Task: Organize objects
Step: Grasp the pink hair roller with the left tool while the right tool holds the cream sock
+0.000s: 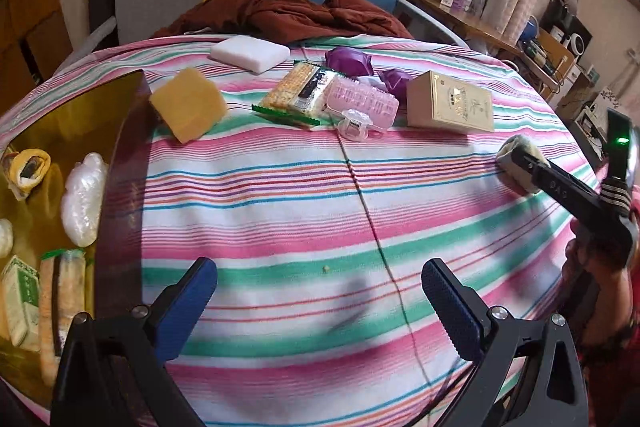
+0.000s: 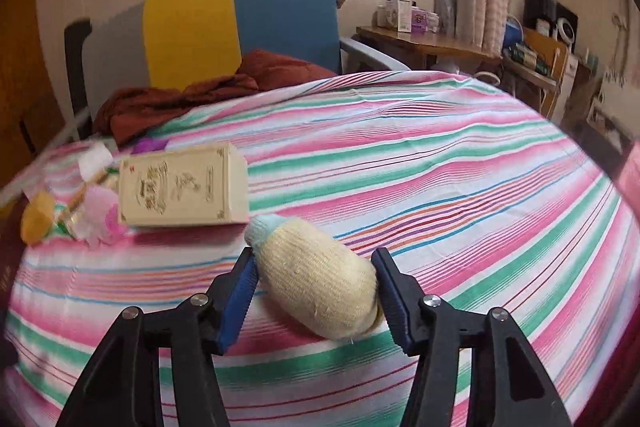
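Your striped cloth point(image 1: 280, 195) covers the bench, and along its far side sits a cluster of clutter: a yellow sponge point(image 1: 188, 105), a white block point(image 1: 250, 53), a cracker packet point(image 1: 298, 93), a pink ridged case point(image 1: 362, 103), purple wrappers point(image 1: 350, 61) and a beige box point(image 1: 450, 103). At the left edge a gold-lined tray point(image 1: 80, 115) already holds a white bag, a rolled yellow item and some packets. Nothing lies between your left claw point(image 1: 320, 303) and the cluster; its blue pads are spread wide over bare cloth with nothing between them. A rust-coloured blanket point(image 1: 288, 13) is heaped on the chair behind the bench. Your right claw point(image 2: 314, 291) straddles the rolled sock point(image 2: 316, 287), which lies on the cloth just beside the near corner of the beige box point(image 2: 182, 185). The sock is a cream knit bundle with a pale blue tip, lying tilted across the claw. The right pad touches its flank and the left pad meets it near the tip, so you appear to be pinching it lightly.
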A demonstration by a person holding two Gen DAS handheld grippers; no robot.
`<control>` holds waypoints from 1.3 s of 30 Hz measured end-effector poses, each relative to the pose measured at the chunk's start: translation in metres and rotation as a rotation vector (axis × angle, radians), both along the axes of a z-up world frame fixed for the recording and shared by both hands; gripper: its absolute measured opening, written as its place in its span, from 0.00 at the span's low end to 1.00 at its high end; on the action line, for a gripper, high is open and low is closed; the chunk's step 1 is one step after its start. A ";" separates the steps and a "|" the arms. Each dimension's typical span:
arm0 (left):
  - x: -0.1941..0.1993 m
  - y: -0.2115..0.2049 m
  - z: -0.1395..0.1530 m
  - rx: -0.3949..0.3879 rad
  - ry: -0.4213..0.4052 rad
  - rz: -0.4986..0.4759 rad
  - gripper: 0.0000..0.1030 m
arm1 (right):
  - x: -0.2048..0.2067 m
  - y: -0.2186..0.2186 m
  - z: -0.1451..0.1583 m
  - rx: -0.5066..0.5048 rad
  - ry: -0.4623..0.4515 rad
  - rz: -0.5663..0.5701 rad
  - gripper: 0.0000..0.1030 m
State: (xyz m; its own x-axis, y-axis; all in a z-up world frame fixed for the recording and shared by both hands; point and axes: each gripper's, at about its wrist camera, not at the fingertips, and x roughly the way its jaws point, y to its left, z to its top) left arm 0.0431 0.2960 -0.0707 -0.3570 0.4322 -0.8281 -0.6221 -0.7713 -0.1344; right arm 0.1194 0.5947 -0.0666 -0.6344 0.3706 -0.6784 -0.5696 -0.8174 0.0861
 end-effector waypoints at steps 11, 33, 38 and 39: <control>-0.037 0.063 0.010 -0.036 0.188 -0.039 1.00 | 0.007 -0.003 -0.006 -0.020 0.094 -0.039 0.57; -0.044 0.136 -0.021 -0.107 0.416 -0.150 0.63 | 0.010 0.002 -0.013 -0.025 0.131 -0.037 0.58; -0.012 0.121 -0.013 -0.071 0.530 -0.202 0.63 | 0.010 0.002 -0.013 -0.021 0.128 -0.038 0.58; -0.007 0.117 -0.014 -0.072 0.536 -0.220 0.63 | 0.010 0.002 -0.013 -0.019 0.126 -0.038 0.58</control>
